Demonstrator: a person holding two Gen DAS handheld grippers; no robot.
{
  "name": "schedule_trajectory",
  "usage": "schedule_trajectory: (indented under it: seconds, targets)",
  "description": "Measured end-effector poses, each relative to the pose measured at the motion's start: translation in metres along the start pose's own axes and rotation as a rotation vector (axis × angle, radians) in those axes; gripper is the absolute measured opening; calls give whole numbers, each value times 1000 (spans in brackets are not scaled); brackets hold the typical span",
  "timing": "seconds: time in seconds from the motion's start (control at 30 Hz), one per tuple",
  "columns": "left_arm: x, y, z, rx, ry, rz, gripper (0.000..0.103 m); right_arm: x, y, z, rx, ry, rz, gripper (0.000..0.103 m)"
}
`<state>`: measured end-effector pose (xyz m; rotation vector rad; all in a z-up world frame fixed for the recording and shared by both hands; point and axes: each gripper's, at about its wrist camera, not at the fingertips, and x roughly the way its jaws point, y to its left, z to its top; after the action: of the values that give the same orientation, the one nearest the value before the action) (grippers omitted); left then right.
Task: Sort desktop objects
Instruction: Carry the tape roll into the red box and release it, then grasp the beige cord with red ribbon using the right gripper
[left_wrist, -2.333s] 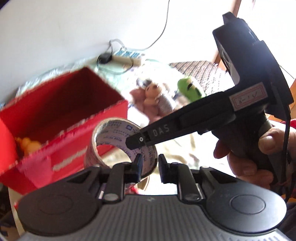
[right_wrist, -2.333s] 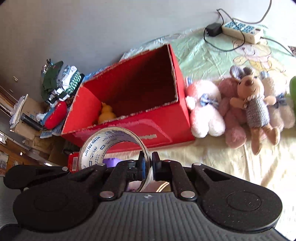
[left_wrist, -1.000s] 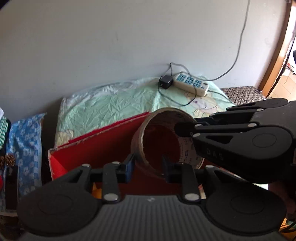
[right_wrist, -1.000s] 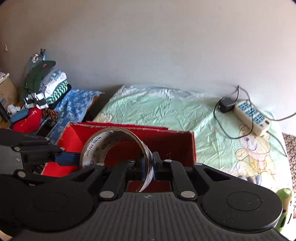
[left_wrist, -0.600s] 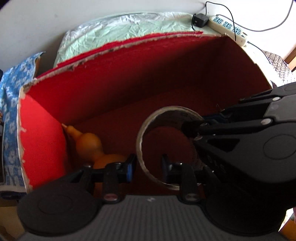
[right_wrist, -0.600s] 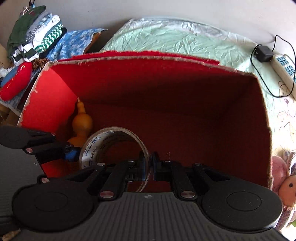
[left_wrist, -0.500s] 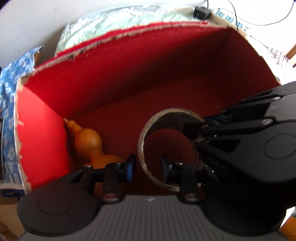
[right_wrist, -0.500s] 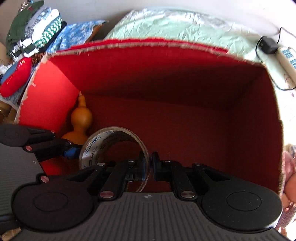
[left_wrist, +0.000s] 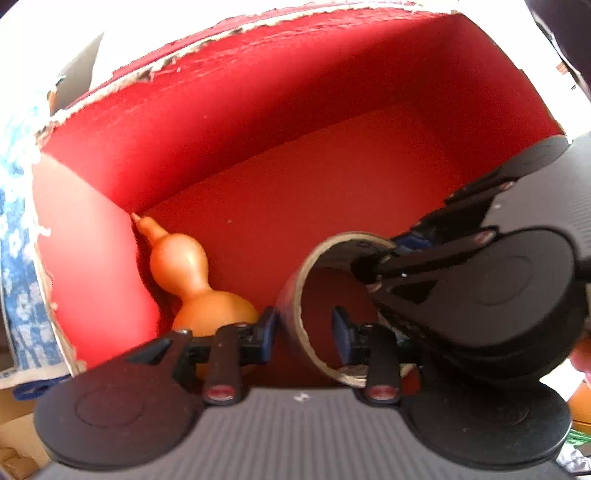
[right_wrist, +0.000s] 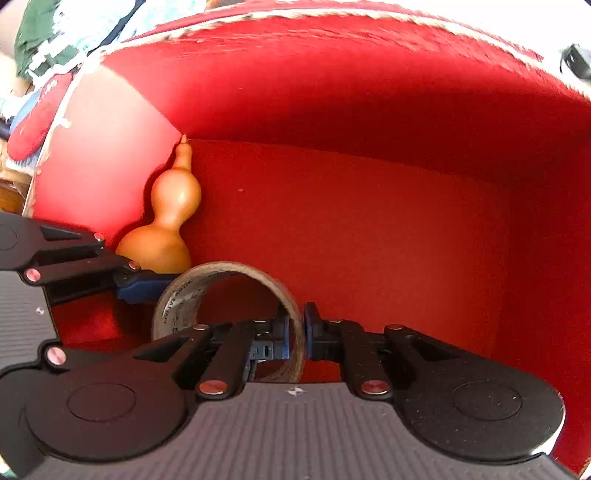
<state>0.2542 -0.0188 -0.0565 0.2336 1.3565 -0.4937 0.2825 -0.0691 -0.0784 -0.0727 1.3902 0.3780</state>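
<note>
Both grippers reach down inside the red box (left_wrist: 295, 110), also in the right wrist view (right_wrist: 369, 92). A roll of clear tape (left_wrist: 295, 295) hangs low over the box floor. My right gripper (right_wrist: 297, 330) is shut on the roll's wall (right_wrist: 229, 273). My left gripper (left_wrist: 303, 332) is open, its fingers straddling the roll's left wall without pinching it. An orange gourd (left_wrist: 192, 280) lies in the box's left corner, just left of the roll; it also shows in the right wrist view (right_wrist: 166, 221).
The box walls close in on all sides. The bare red floor (right_wrist: 369, 240) stretches to the right of the roll. Folded clothes (right_wrist: 40, 48) and a blue patterned cloth (left_wrist: 18, 277) lie outside the box on the left.
Both grippers have gone deeper into the red box with the tape roll, from above the rim to near the floor. The left gripper's fingers have stayed apart.
</note>
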Motion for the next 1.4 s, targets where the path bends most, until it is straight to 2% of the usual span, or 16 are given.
schedule_trajectory:
  seconds: [0.07, 0.1, 0.13, 0.17, 0.37, 0.5, 0.6, 0.7, 0.8, 0.87, 0.97, 1.1, 1.2, 1.33, 1.4]
  targets:
    - [-8, 1, -5, 5, -26, -19, 47, -4, 2, -2, 3, -16, -14, 23]
    - [-12, 2, -6, 5, -38, -28, 48, -6, 2, -3, 5, -23, -22, 36]
    - [-16, 3, -7, 4, -51, -36, 52, -10, 2, -3, 12, -46, -31, 46]
    - [-23, 3, -8, 5, -73, -39, 60, -16, 2, -5, 15, -62, -34, 48]
    - [-76, -5, -27, 47, -251, 0, 81, -54, 1, -21, 43, -167, -18, 49]
    - [-116, -10, -56, 68, -400, 27, 83, -99, -13, -51, 128, -329, 83, 49]
    - [-136, -3, -79, 53, -523, 32, 83, -134, -26, -90, 208, -460, 144, 49]
    - [-146, -15, -99, 49, -574, -2, 85, -160, -42, -133, 259, -580, 134, 50]
    - [-143, -36, -123, 62, -562, -44, 85, -173, -61, -165, 268, -636, 58, 49]
    - [-137, -56, -137, 73, -541, -79, 85, -163, -64, -179, 288, -600, 37, 49]
    - [-119, -91, -154, 114, -511, -80, 85, -141, -85, -194, 333, -493, 45, 49]
    - [-86, -136, -164, 143, -431, -100, 76, -114, -116, -212, 404, -359, 82, 47]
    - [-57, -167, -170, 174, -394, -55, 76, -95, -127, -230, 458, -260, 121, 47]
    - [-26, -197, -174, 193, -343, -2, 74, -70, -141, -240, 548, -151, 251, 47]
    - [-13, -208, -173, 199, -312, 39, 64, -61, -142, -241, 572, -114, 305, 47]
